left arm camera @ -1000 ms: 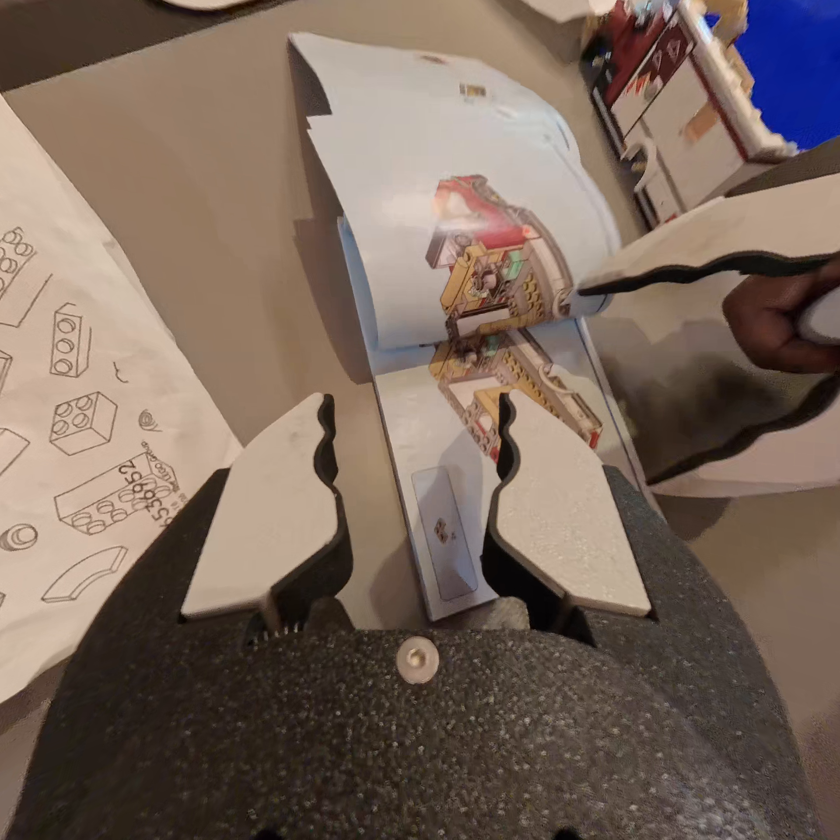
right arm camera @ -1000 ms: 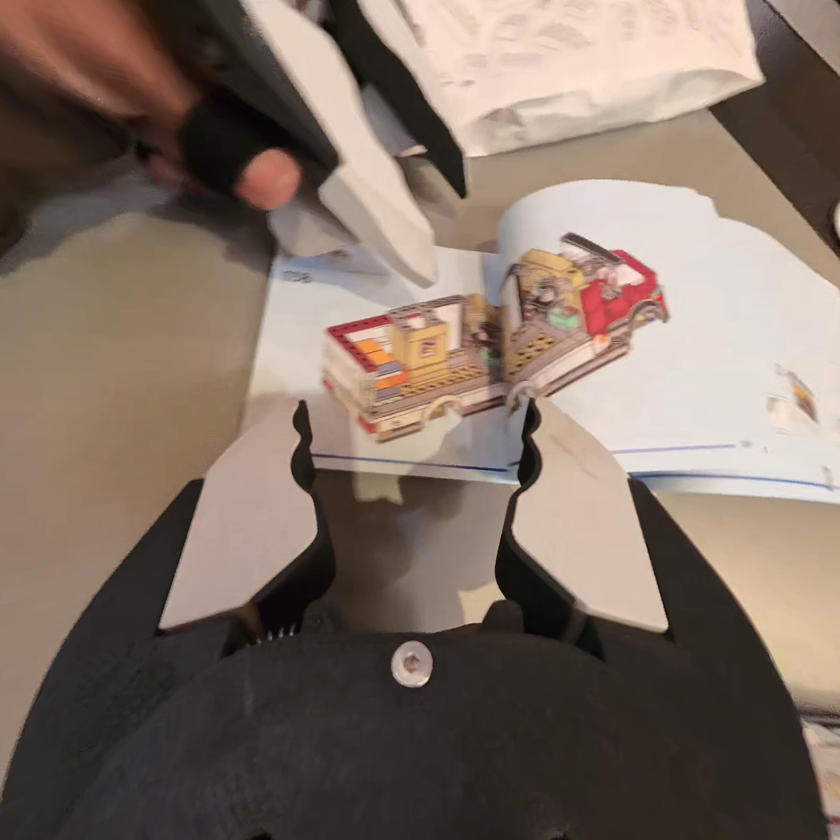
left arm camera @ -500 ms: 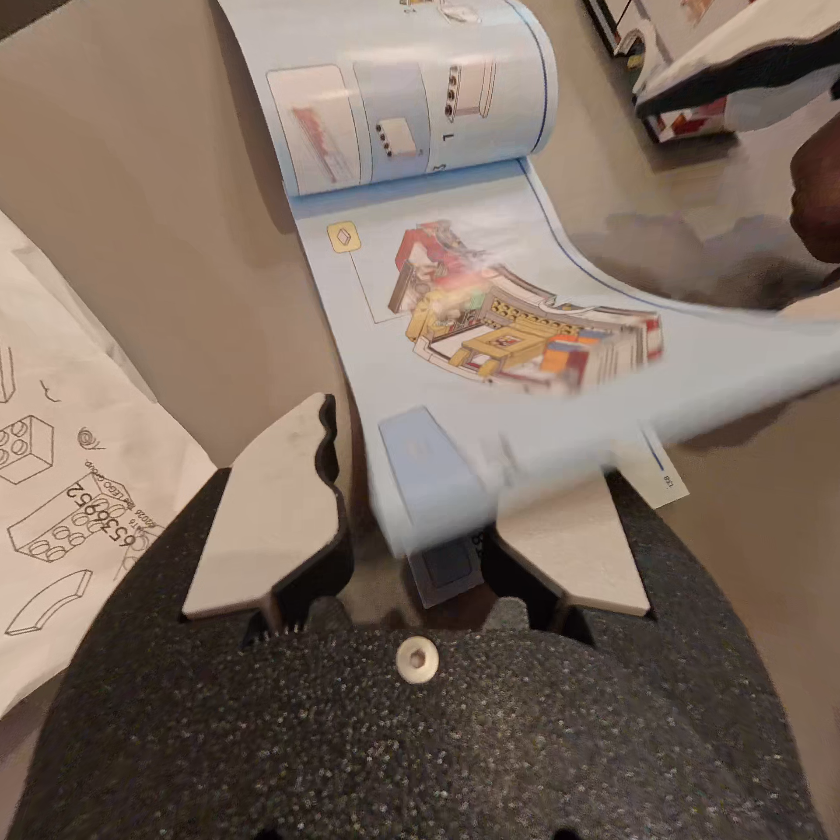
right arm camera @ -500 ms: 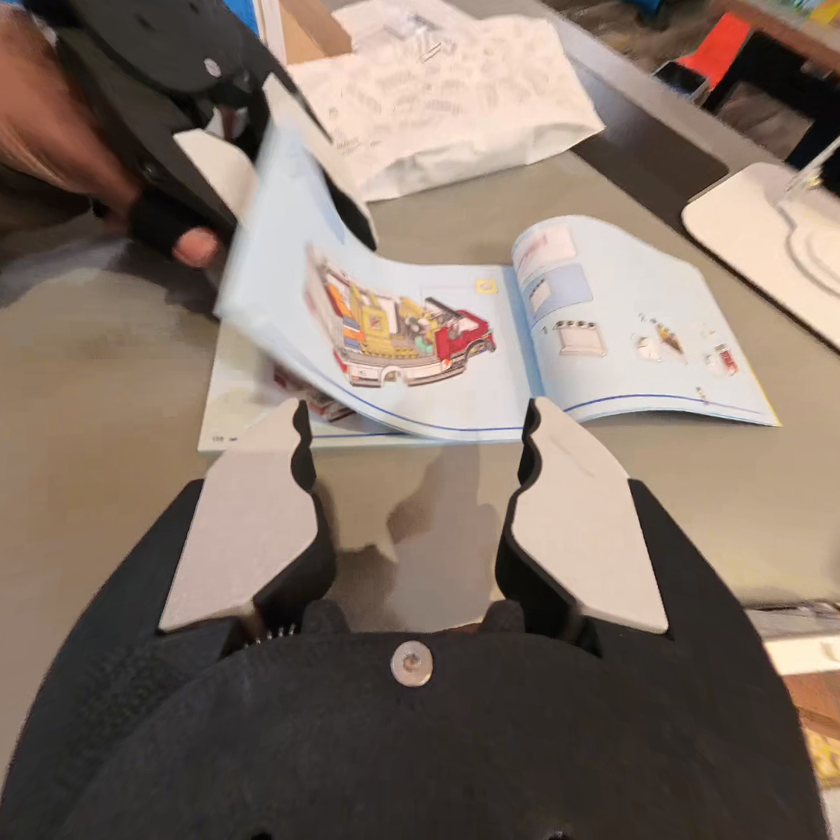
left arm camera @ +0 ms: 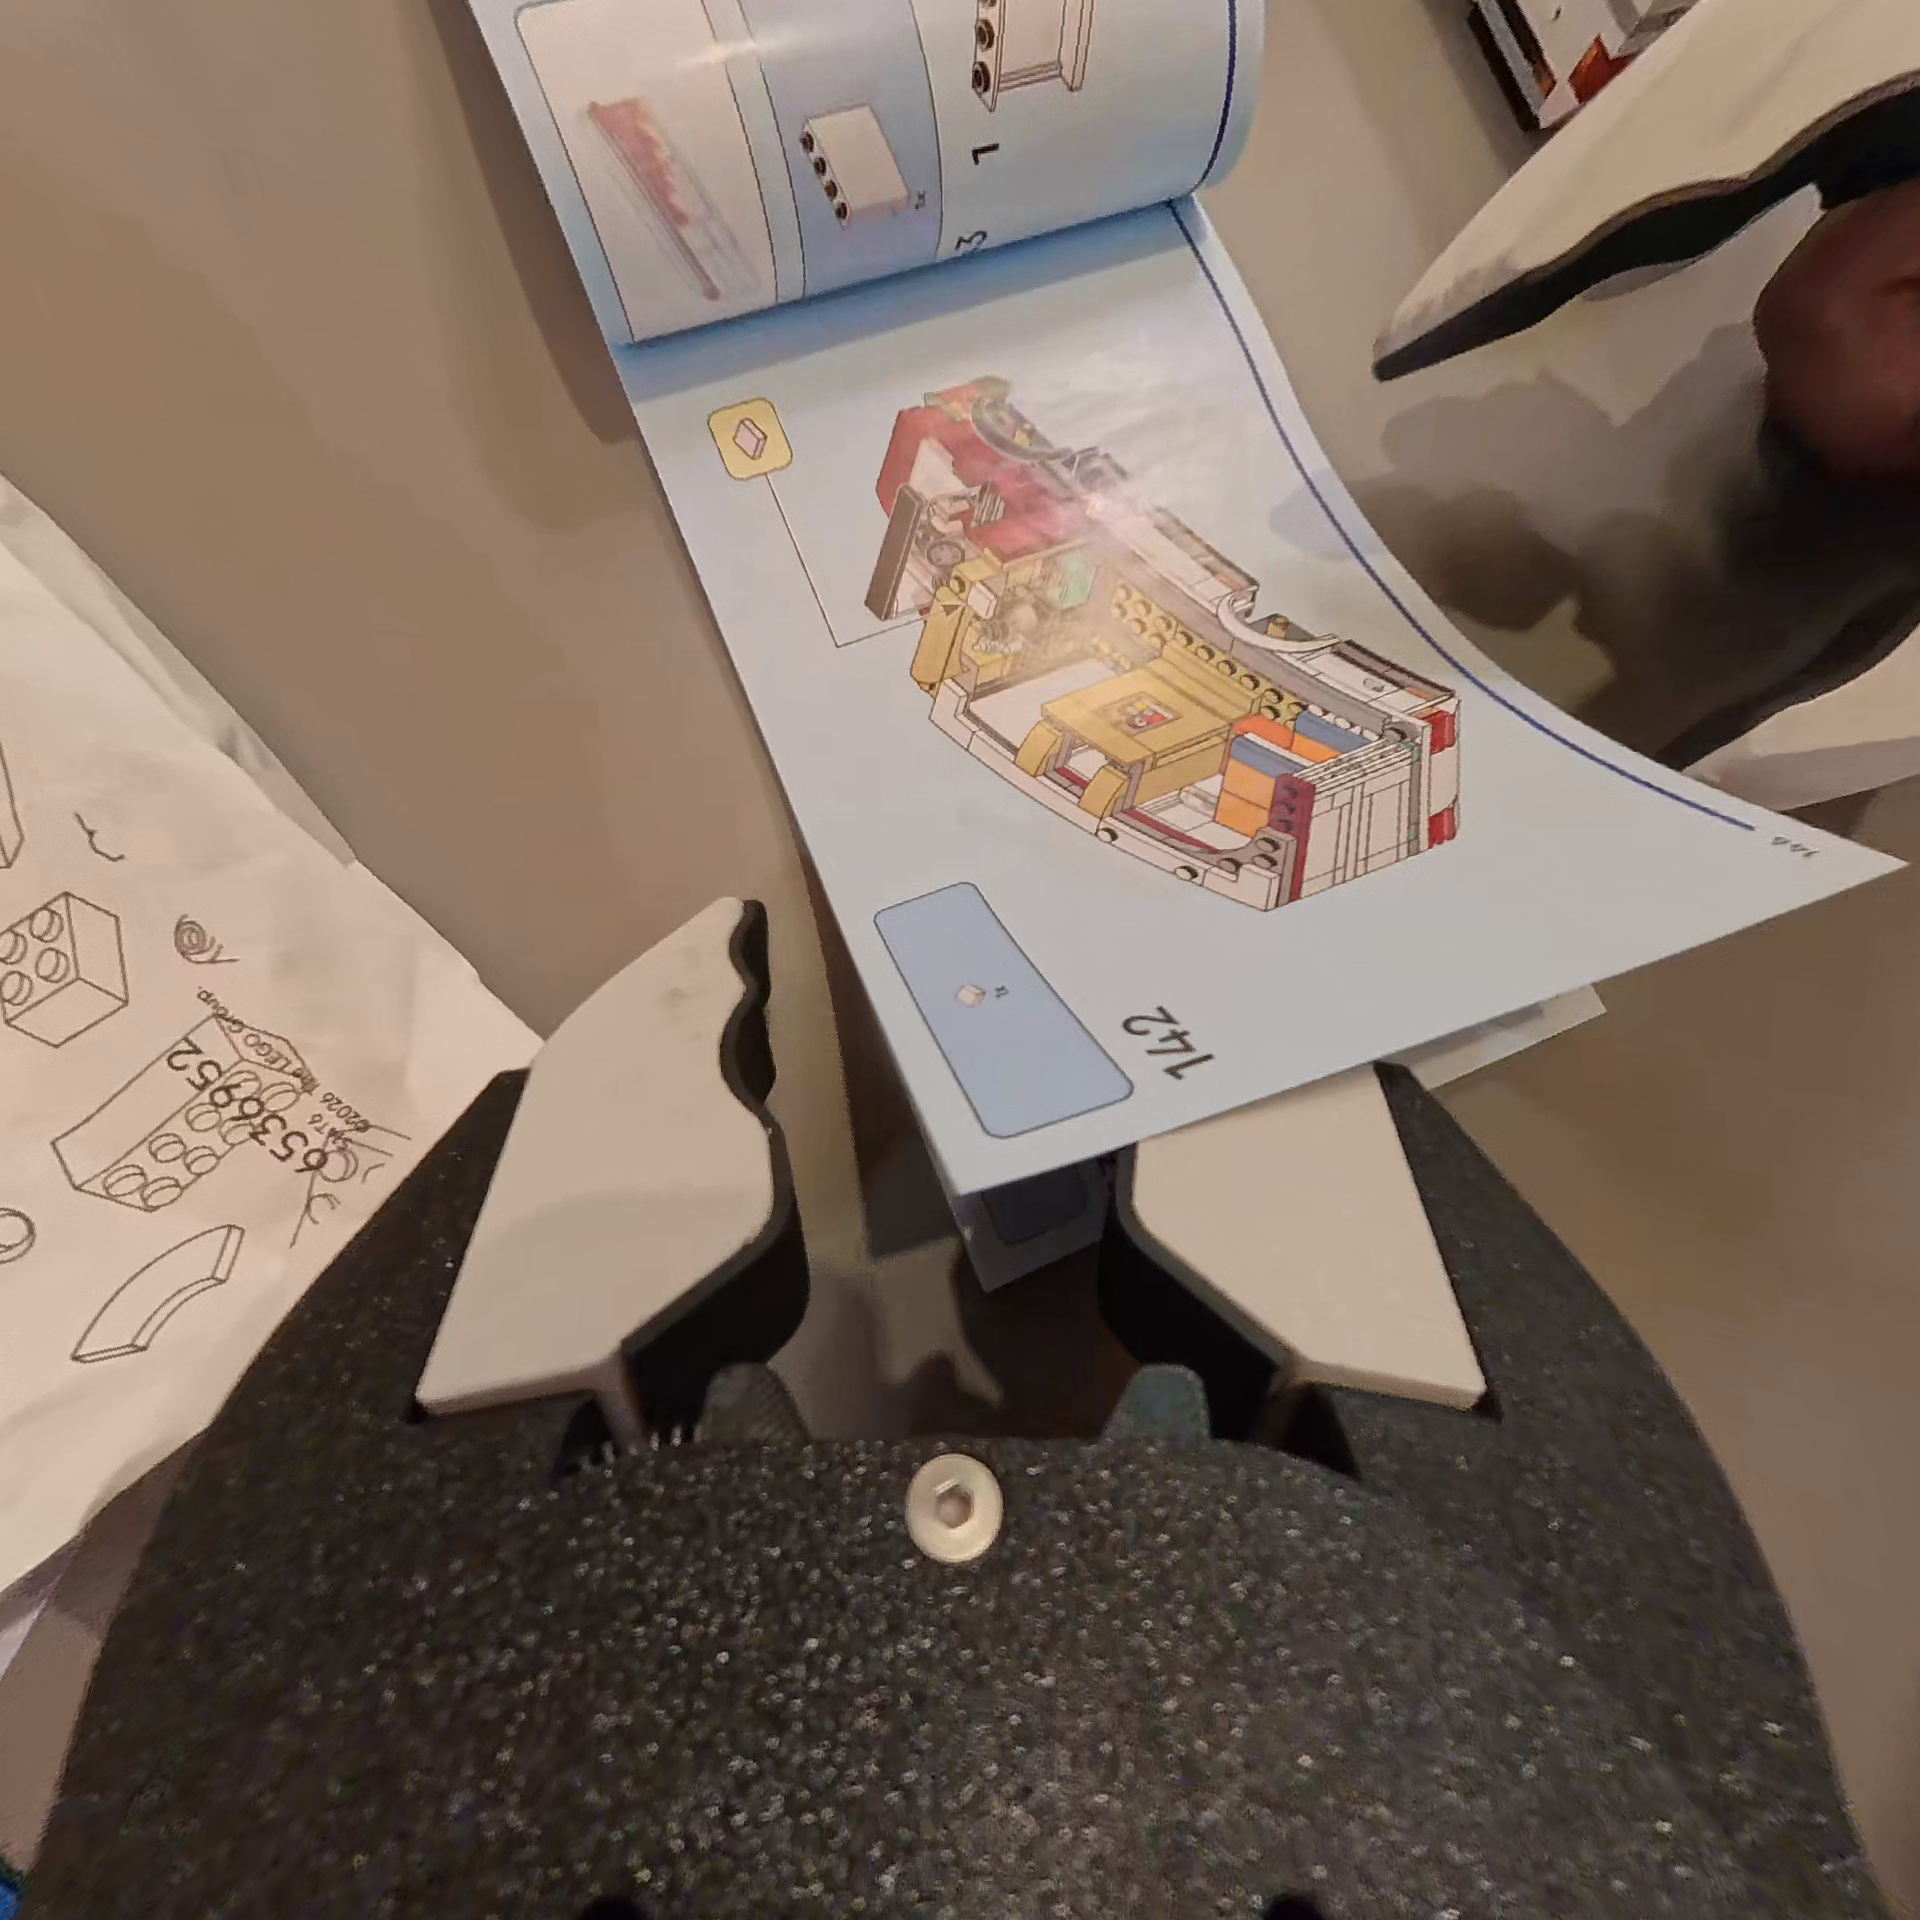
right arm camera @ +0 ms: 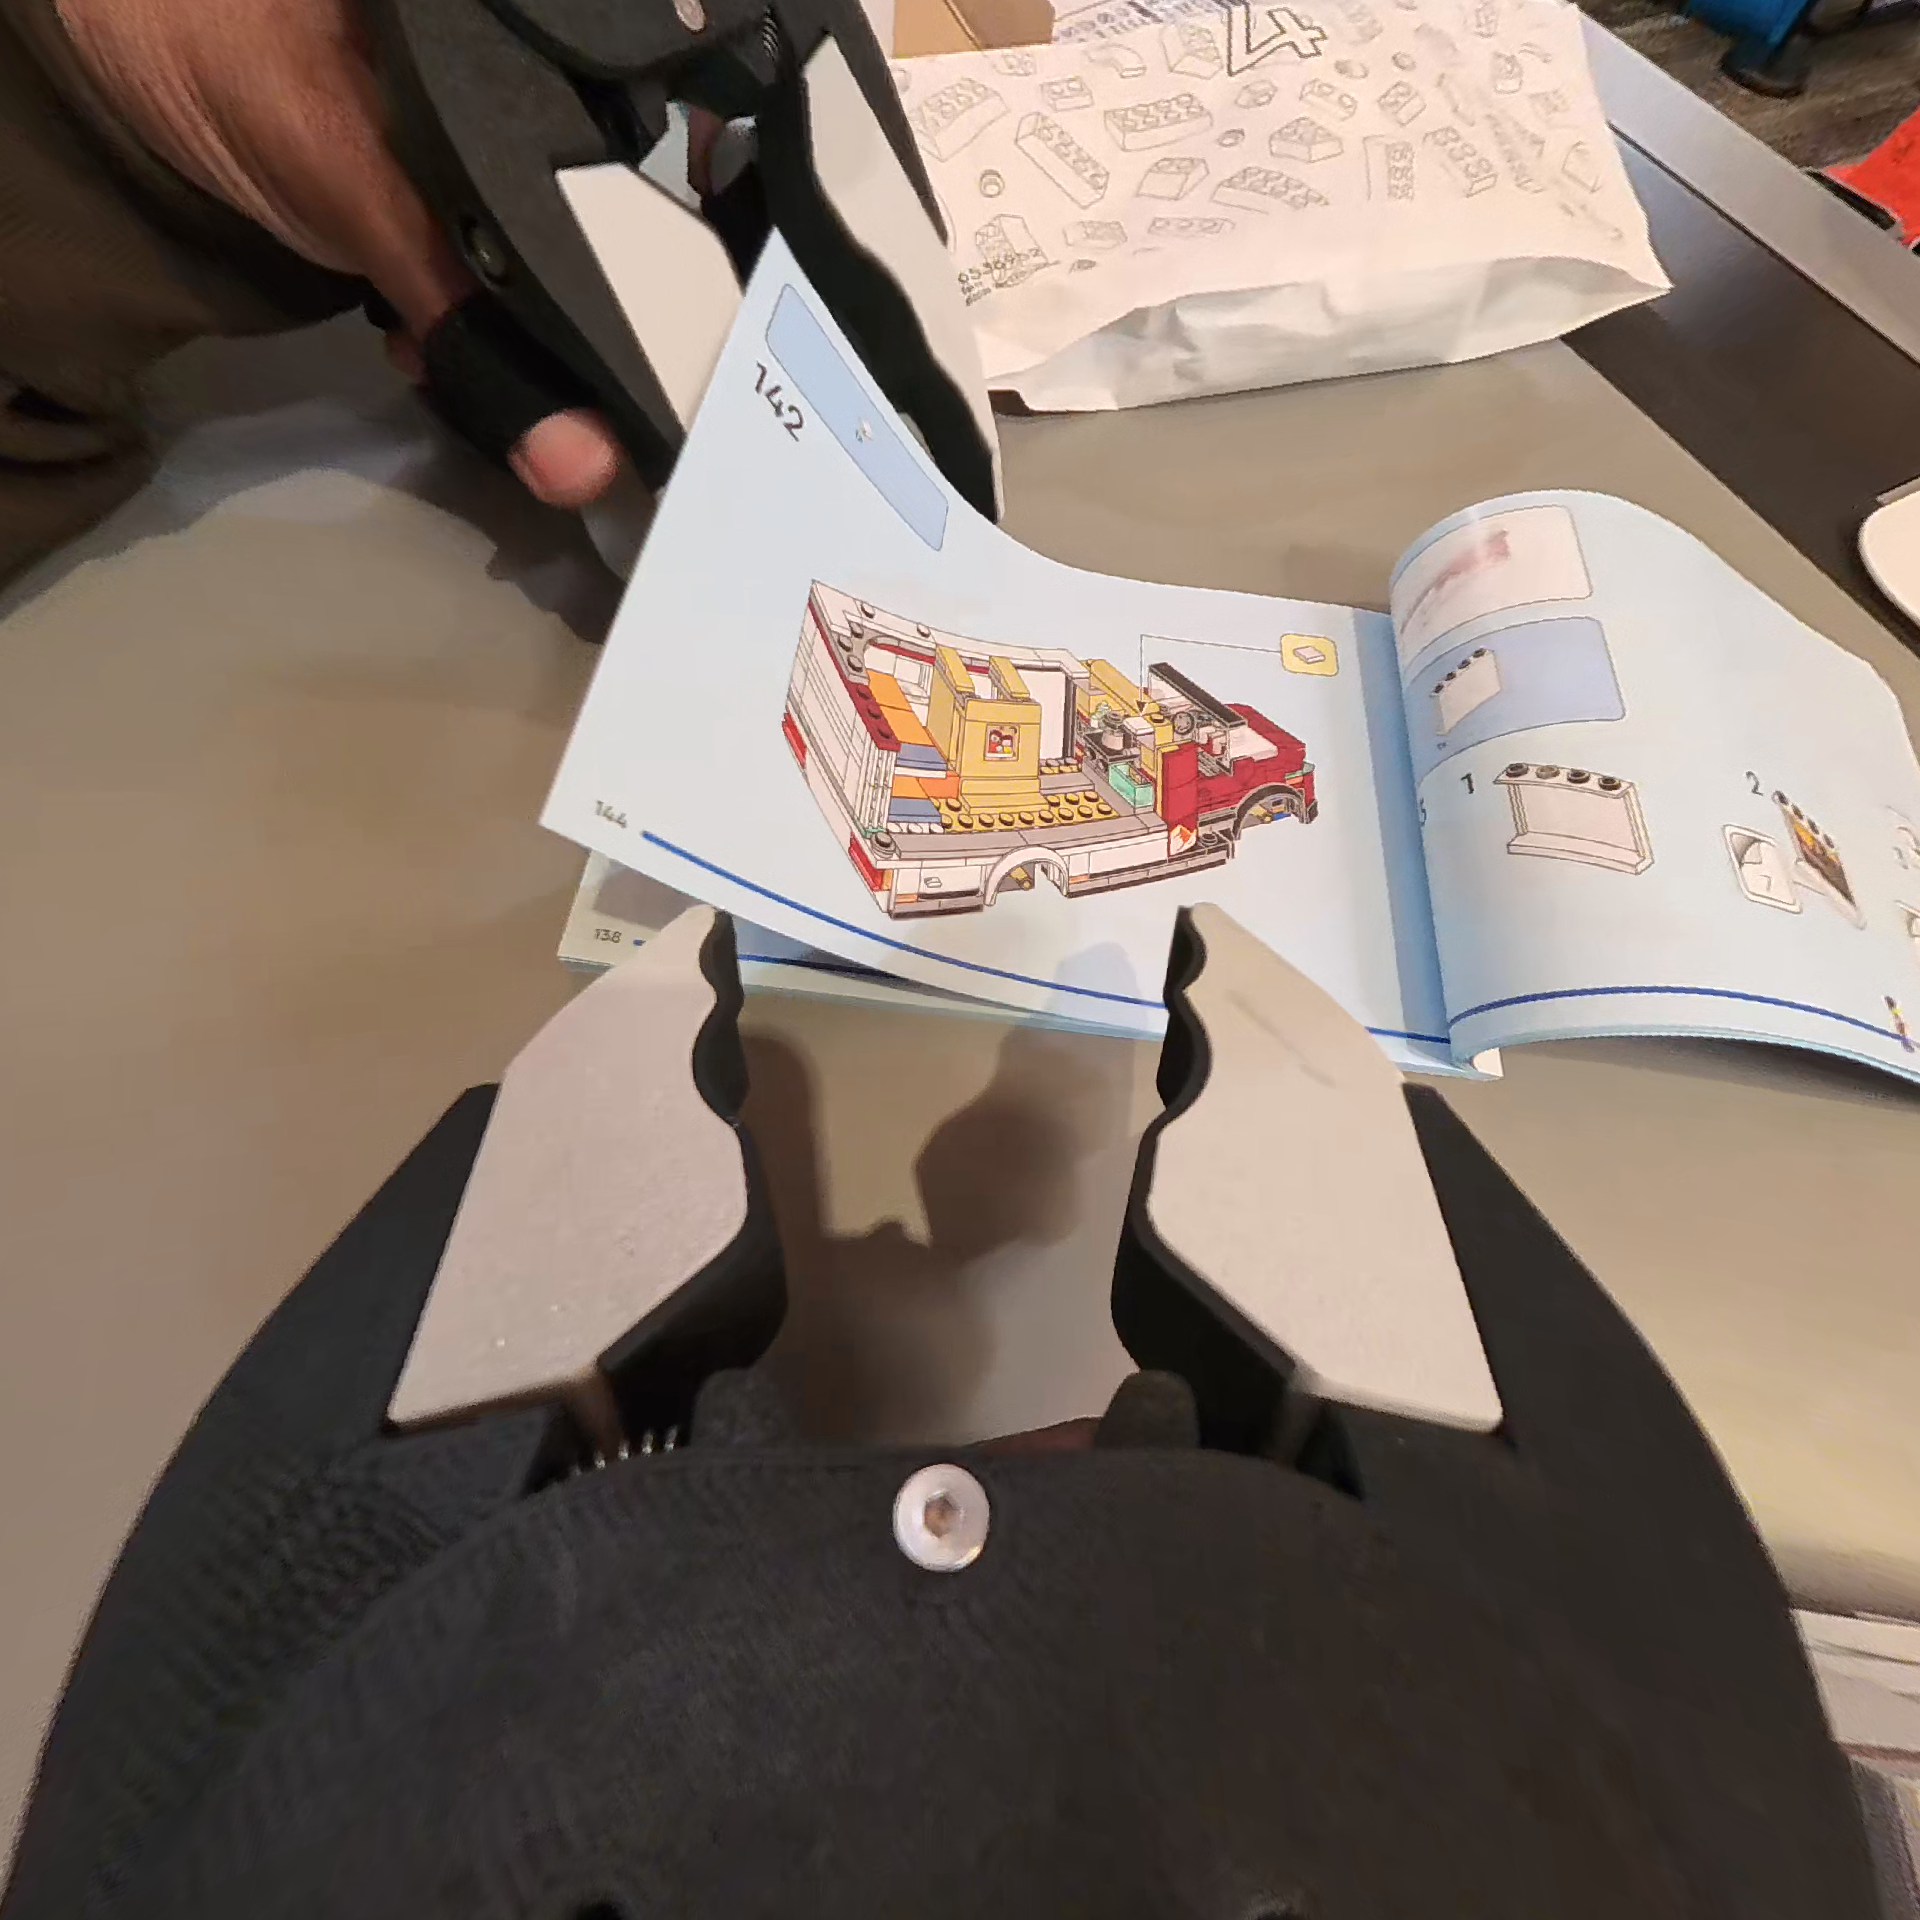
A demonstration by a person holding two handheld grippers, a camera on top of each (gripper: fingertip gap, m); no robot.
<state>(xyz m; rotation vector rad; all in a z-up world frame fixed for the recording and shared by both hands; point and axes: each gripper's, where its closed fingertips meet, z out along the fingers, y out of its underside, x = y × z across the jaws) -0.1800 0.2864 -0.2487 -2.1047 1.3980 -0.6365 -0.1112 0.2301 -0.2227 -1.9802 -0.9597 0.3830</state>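
Grey-beige table (right arm camera: 260,727), dim warm light. An open instruction booklet (right arm camera: 1662,727) lies flat on it, and a white paper bag (right arm camera: 1299,208) printed with brick outlines lies beyond. One page (left arm camera: 1039,831) is lifted off the left-hand stack and curves up in the air. Your left gripper (left arm camera: 1049,997) has its fingers set well apart and pinches nothing. The page's outer edge only drapes over its right finger (left arm camera: 1299,1247), and the other finger (left arm camera: 623,1143) stands clear beside it. Your right gripper (right arm camera: 951,925) is also wide and bare, its tips just short of the booklet's near edge, with table showing between them. Main risk: the page is propped, not held. If you tilt or draw back the left gripper, the page will likely slide off and fall to one side or the other. Second risk: closing the left fingers as they stand would likely catch the page at an angle and crease or tear it near the spine. More sheets lie just under the lifted one, so a low scoop could pick up several. If you push the right gripper forward along the table, it may shove the whole booklet.
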